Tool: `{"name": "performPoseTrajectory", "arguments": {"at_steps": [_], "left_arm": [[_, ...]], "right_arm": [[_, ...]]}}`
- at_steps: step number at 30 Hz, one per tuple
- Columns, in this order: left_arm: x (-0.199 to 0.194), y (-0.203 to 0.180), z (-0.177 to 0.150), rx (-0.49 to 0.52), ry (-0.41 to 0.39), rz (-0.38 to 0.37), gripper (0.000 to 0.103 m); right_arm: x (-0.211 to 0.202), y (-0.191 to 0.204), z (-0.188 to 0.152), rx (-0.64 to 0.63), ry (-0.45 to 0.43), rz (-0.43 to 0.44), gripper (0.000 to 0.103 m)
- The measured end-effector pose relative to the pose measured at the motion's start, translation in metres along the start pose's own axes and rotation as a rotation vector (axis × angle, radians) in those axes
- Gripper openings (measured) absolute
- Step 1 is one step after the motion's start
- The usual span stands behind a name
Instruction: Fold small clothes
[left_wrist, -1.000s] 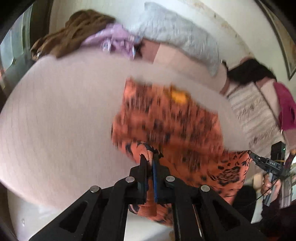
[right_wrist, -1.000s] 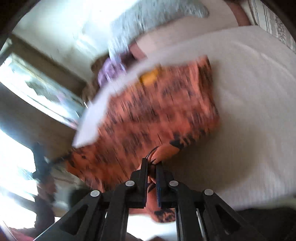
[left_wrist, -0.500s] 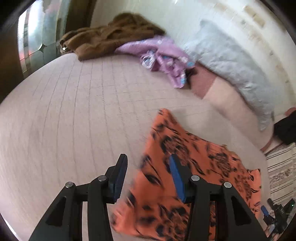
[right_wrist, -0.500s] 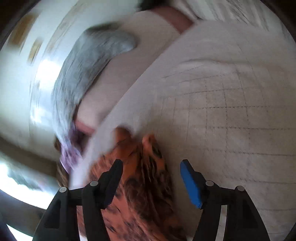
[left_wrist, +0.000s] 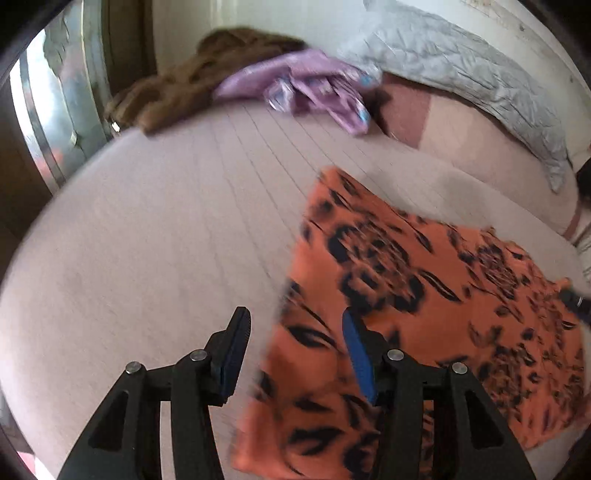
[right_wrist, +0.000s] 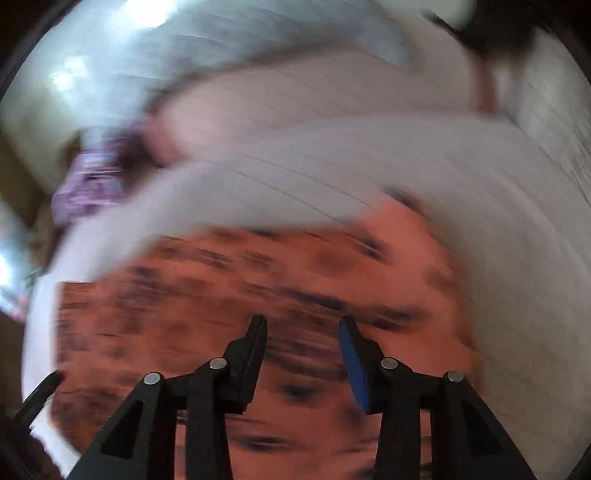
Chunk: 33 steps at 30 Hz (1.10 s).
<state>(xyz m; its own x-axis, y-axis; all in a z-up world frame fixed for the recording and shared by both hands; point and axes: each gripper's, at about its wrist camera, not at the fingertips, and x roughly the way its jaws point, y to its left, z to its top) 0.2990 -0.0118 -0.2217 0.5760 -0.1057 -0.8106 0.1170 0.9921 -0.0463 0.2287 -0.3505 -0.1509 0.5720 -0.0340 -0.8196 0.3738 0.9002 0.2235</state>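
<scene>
Orange garment (left_wrist: 424, 302) flat, lengthwise rightward across bed (left_wrist: 155, 240)

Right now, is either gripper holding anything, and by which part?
Nothing is held. The left gripper and right gripper both stand open above the orange garment, which lies loose on the bed.

Pale checked bed (left_wrist: 155, 236), orange patterned garment (left_wrist: 424, 295) flat on it; purple (left_wrist: 314, 88) & brown clothes (left_wrist: 192, 88), grey pillow (left_wrist: 461, 70) at far edge
</scene>
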Motion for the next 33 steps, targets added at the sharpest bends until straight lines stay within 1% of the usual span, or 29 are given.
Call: {"name": "performPoseTrajectory", "arguments": {"at_steps": [1, 2, 3, 4, 5, 6, 7, 8, 9, 10, 11, 12, 13, 16, 17, 18, 19, 20, 21, 22, 23, 24, 25, 26, 28, 30, 31, 32, 33], "left_arm": [[0.000, 0.004, 0.002, 0.001, -0.001, 0.008, 0.053], [0.004, 0.010, 0.001, -0.004, 0.008, 0.007, 0.053], [0.008, 0.014, 0.001, -0.007, 0.023, 0.020, 0.053], [0.018, 0.018, 0.000, 0.009, 0.055, 0.061, 0.053], [0.024, 0.019, -0.001, 0.027, 0.075, 0.081, 0.058], [0.030, 0.021, -0.004, 0.044, 0.095, 0.093, 0.059], [0.030, 0.024, -0.003, 0.031, 0.078, 0.085, 0.059], [0.028, 0.025, -0.001, 0.026, 0.074, 0.087, 0.059], [0.026, 0.024, 0.001, 0.030, 0.074, 0.085, 0.059], [0.019, 0.023, 0.002, 0.034, 0.062, 0.074, 0.059], [0.011, 0.022, 0.004, 0.034, 0.041, 0.062, 0.059], [0.006, 0.021, 0.005, 0.034, 0.021, 0.049, 0.059], [-0.006, 0.019, 0.008, 0.032, -0.012, 0.021, 0.059], [-0.024, 0.008, 0.006, 0.049, -0.048, -0.046, 0.059], [-0.024, 0.002, 0.003, 0.067, -0.042, -0.058, 0.060], [-0.021, -0.005, 0.000, 0.092, -0.024, -0.066, 0.060], [-0.009, -0.011, -0.004, 0.124, 0.024, -0.056, 0.061], [-0.001, -0.014, -0.005, 0.142, 0.063, -0.042, 0.061], [0.014, -0.017, -0.010, 0.161, 0.119, -0.016, 0.061], [0.018, -0.018, -0.014, 0.172, 0.116, -0.002, 0.062], [0.012, -0.020, -0.014, 0.179, 0.092, 0.011, 0.062], [0.007, -0.020, -0.014, 0.187, 0.086, 0.021, 0.062], [-0.003, -0.021, -0.017, 0.188, 0.071, 0.013, 0.062], [-0.014, -0.020, -0.021, 0.184, 0.045, -0.006, 0.062], [-0.027, -0.022, -0.032, 0.178, 0.041, -0.008, 0.062], [-0.025, -0.025, -0.038, 0.164, 0.063, 0.000, 0.067], [-0.017, -0.027, -0.042, 0.177, 0.078, 0.025, 0.068], [-0.013, -0.034, -0.046, 0.214, 0.087, 0.058, 0.068], [-0.014, -0.038, -0.048, 0.244, 0.077, 0.076, 0.068]], "right_arm": [[0.001, 0.028, 0.006, -0.035, -0.001, 0.052, 0.044], [0.011, 0.054, 0.012, -0.062, 0.033, 0.108, 0.048], [0.024, 0.071, 0.015, -0.080, 0.068, 0.150, 0.049], [0.043, 0.095, 0.017, -0.105, 0.112, 0.192, 0.049], [0.063, 0.113, 0.015, -0.136, 0.151, 0.192, 0.049], [0.090, 0.129, 0.012, -0.165, 0.210, 0.170, 0.053], [0.108, 0.141, 0.012, -0.189, 0.231, 0.119, 0.055], [0.106, 0.150, 0.014, -0.199, 0.156, 0.088, 0.059], [0.103, 0.154, 0.015, -0.200, 0.151, 0.090, 0.060], [0.098, 0.155, 0.017, -0.185, 0.189, 0.106, 0.060], [0.089, 0.152, 0.016, -0.166, 0.198, 0.140, 0.059], [0.073, 0.142, 0.013, -0.146, 0.185, 0.182, 0.059], [0.052, 0.126, 0.005, -0.130, 0.162, 0.205, 0.059], [-0.007, 0.065, -0.020, -0.047, 0.085, 0.233, 0.063], [-0.021, 0.037, -0.034, -0.015, 0.078, 0.242, 0.063], [-0.030, 0.014, -0.046, 0.012, 0.088, 0.227, 0.063], [-0.029, -0.005, -0.049, 0.039, 0.102, 0.199, 0.063], [-0.033, -0.032, -0.062, 0.085, 0.121, 0.142, 0.063], [-0.030, -0.060, -0.077, 0.135, 0.157, 0.085, 0.056], [-0.029, -0.078, -0.087, 0.170, 0.184, 0.084, 0.043], [-0.033, -0.097, -0.098, 0.217, 0.179, 0.120, 0.026], [-0.041, -0.105, -0.103, 0.245, 0.170, 0.140, 0.026], [-0.048, -0.110, -0.106, 0.266, 0.178, 0.158, 0.026], [-0.061, -0.112, -0.109, 0.274, 0.165, 0.170, 0.030], [-0.077, -0.105, -0.111, 0.233, 0.117, 0.186, 0.030], [-0.091, -0.099, -0.113, 0.192, 0.084, 0.175, 0.030], [-0.086, -0.098, -0.114, 0.199, 0.084, 0.157, 0.030], [-0.076, -0.097, -0.115, 0.218, 0.113, 0.128, 0.030], [-0.063, -0.099, -0.117, 0.230, 0.158, 0.108, 0.029]]}}
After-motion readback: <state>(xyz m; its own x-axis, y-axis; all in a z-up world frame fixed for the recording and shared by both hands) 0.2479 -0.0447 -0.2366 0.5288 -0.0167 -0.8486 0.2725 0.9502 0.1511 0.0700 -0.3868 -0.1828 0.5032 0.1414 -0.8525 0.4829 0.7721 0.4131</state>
